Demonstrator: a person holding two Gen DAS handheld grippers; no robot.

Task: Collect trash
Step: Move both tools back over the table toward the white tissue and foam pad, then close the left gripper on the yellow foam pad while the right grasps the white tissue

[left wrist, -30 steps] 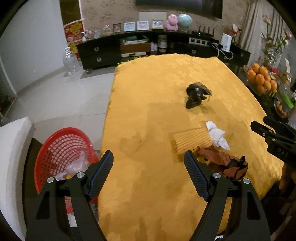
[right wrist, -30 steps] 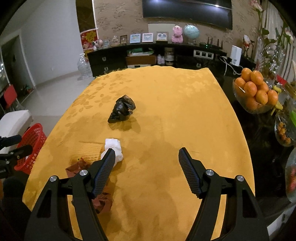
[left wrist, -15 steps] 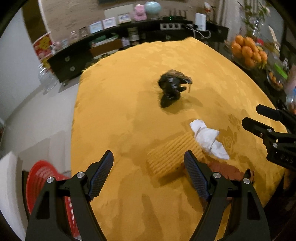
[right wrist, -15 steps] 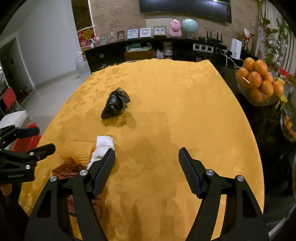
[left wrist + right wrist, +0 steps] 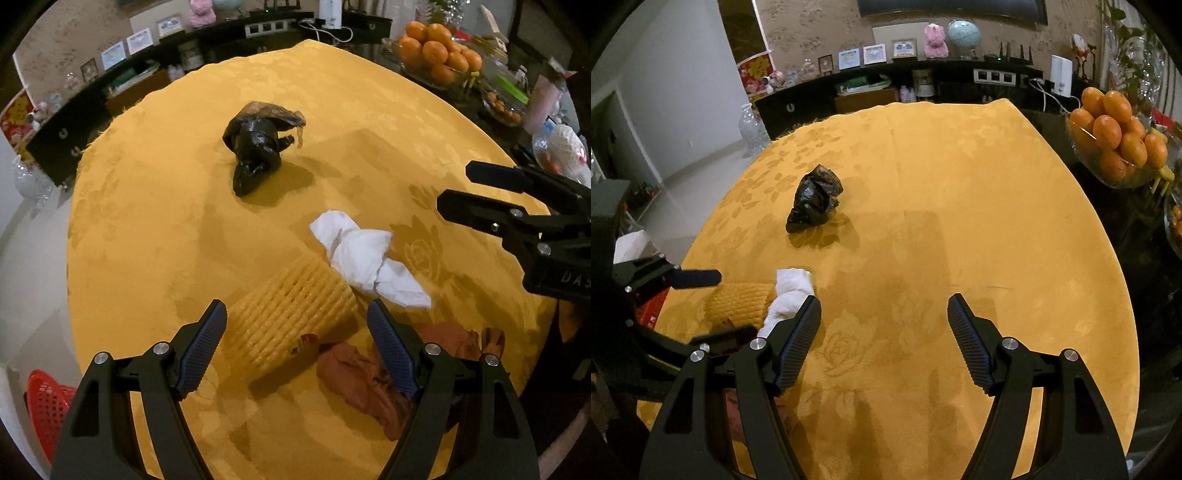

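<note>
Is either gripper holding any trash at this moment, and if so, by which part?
Nothing is held. The left gripper is open above the yellow ribbed wrapper; the right gripper is open over bare tablecloth.

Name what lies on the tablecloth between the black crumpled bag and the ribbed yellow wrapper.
Nothing: in the left wrist view, only bare yellow tablecloth separates the black bag from the ribbed wrapper. The white tissue sits off to the side.

The red basket [image 5: 46, 402] is cut off by the frame edge; the brown wrapper [image 5: 354, 376] lies partly hidden
</note>
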